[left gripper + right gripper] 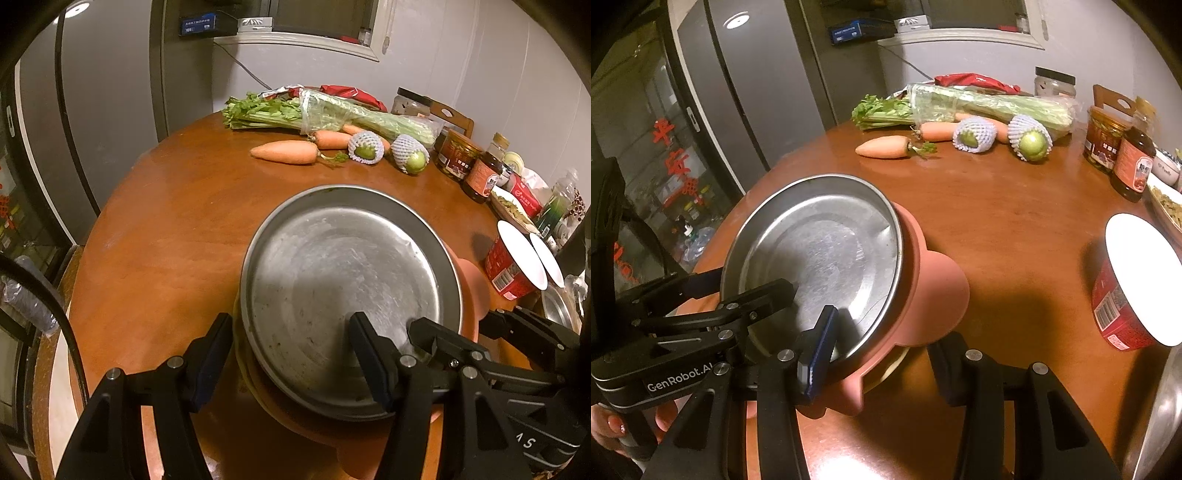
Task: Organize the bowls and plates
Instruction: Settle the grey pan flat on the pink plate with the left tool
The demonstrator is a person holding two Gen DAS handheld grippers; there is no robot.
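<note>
Both hand-held grippers clamped one stack.
Left hand-held gripper (291, 354) and right hand-held gripper (879, 354) pinched steel plate (343, 280) on pink dish (938, 291) (opposite rims), above bench (177, 221).

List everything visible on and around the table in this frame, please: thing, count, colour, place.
metal plate: 1, silver, top of the stack, near table edge
pink plate: 1, pink, under the metal plate
table: 1, brown wood, round
carrots: 3, orange, far side
netted fruit: 2, green in white foam net, beside the carrots
celery: 1 bunch, green, partly bagged, behind the carrots
jars and bottles: several, red-labelled, far right edge
noodle cup: 1, red with white lid, right
fridge: 1, grey, back left
left hand-held gripper: black, jaws astride the stack's near-left rim
right hand-held gripper: black, jaws astride the stack's near-right rim
hand: 1, lower left, on the left gripper's handle
</note>
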